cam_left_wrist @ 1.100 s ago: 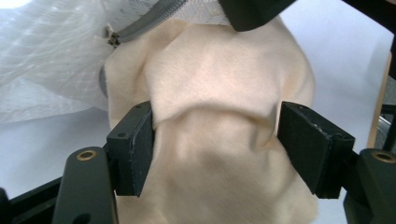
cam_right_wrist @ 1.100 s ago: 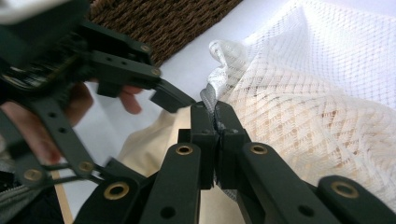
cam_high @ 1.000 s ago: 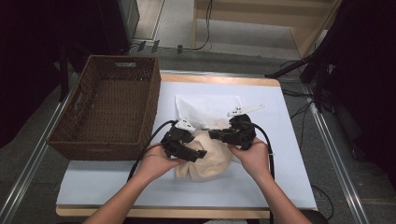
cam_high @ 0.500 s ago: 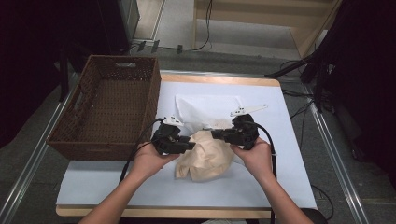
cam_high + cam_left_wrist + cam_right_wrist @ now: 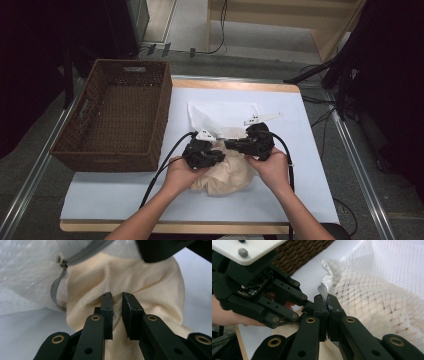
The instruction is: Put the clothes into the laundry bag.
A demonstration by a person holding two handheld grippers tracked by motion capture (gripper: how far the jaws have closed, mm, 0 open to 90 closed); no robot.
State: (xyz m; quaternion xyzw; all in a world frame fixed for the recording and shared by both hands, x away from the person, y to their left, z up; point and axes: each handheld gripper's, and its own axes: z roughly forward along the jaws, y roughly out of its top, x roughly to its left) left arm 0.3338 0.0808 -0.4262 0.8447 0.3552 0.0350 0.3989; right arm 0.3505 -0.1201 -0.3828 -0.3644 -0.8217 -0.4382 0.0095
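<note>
A cream cloth [image 5: 227,175] lies bunched at the table's front, half inside a white mesh bag [image 5: 222,116] with a grey zipper [image 5: 56,287]. My left gripper [image 5: 219,156] points right into the cloth. Its jaws have just been closing. In the left gripper view they [image 5: 117,296] pinch a raised fold of the cream cloth [image 5: 140,280]. My right gripper [image 5: 231,145] faces it from the right. In the right gripper view it [image 5: 327,298] is shut on the zippered edge of the mesh bag [image 5: 382,290], close to the left gripper's tips.
A brown wicker basket [image 5: 112,160] stands on the left of the white-covered table [image 5: 300,190]. Black cables trail from both grippers toward the front edge. Metal rails run along the floor on both sides.
The left gripper swung out to the left, then came back onto the cloth with its jaws narrowed around a fold. The right gripper has stayed put on the bag's edge.
</note>
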